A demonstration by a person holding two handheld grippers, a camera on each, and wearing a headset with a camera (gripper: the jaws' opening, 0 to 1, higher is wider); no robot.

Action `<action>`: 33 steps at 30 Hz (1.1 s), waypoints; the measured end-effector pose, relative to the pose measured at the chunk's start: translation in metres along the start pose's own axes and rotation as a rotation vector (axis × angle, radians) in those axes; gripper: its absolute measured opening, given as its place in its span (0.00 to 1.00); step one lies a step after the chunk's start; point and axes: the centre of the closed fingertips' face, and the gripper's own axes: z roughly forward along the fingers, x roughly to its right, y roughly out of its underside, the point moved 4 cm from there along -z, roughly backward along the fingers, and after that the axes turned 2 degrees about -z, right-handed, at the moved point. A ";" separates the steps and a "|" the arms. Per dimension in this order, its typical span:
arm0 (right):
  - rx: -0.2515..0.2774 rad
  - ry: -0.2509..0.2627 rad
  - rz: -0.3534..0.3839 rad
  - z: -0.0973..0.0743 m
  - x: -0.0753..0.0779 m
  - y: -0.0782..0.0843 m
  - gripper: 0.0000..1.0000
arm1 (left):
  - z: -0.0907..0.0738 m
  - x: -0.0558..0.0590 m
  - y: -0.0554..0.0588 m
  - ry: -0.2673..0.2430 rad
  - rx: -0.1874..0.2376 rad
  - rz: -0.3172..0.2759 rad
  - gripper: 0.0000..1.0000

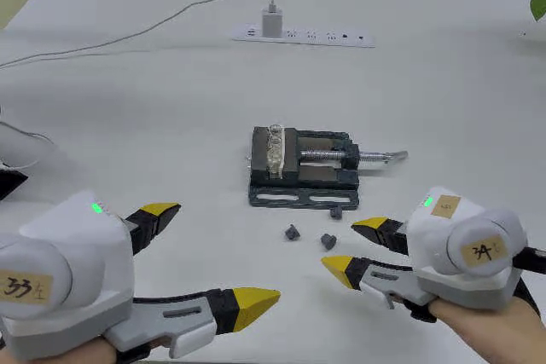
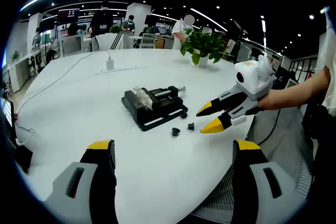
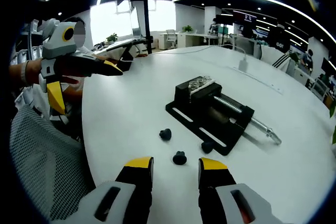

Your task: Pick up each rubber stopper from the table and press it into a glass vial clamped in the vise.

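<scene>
White table (image 1: 171, 125), open office (image 2: 137, 17) behind, power strip (image 1: 303, 37) far. Vise (image 1: 299, 172) clamps vials (image 1: 275, 147); three stoppers (image 1: 293, 233) loose beside. My left gripper (image 1: 223, 251), right gripper (image 1: 339, 243) spread, empty.

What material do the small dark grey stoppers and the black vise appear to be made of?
Small dark grey stoppers: probably rubber, matte, no glare. Black vise: likely painted metal, with a dull body and a shiny bare-steel screw.

Matt black vise (image 1: 317, 176), glossy glass vials (image 1: 275, 146)
</scene>
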 end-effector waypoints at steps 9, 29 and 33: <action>-0.031 0.048 0.017 0.011 0.002 0.004 0.19 | -0.001 -0.002 0.003 -0.008 0.001 -0.016 0.91; -0.048 0.060 -0.010 0.015 0.004 0.007 0.08 | -0.002 -0.002 0.004 -0.009 -0.002 -0.021 0.90; -0.049 0.047 -0.031 0.013 0.004 0.004 0.08 | -0.001 -0.001 0.003 -0.005 -0.004 -0.009 0.89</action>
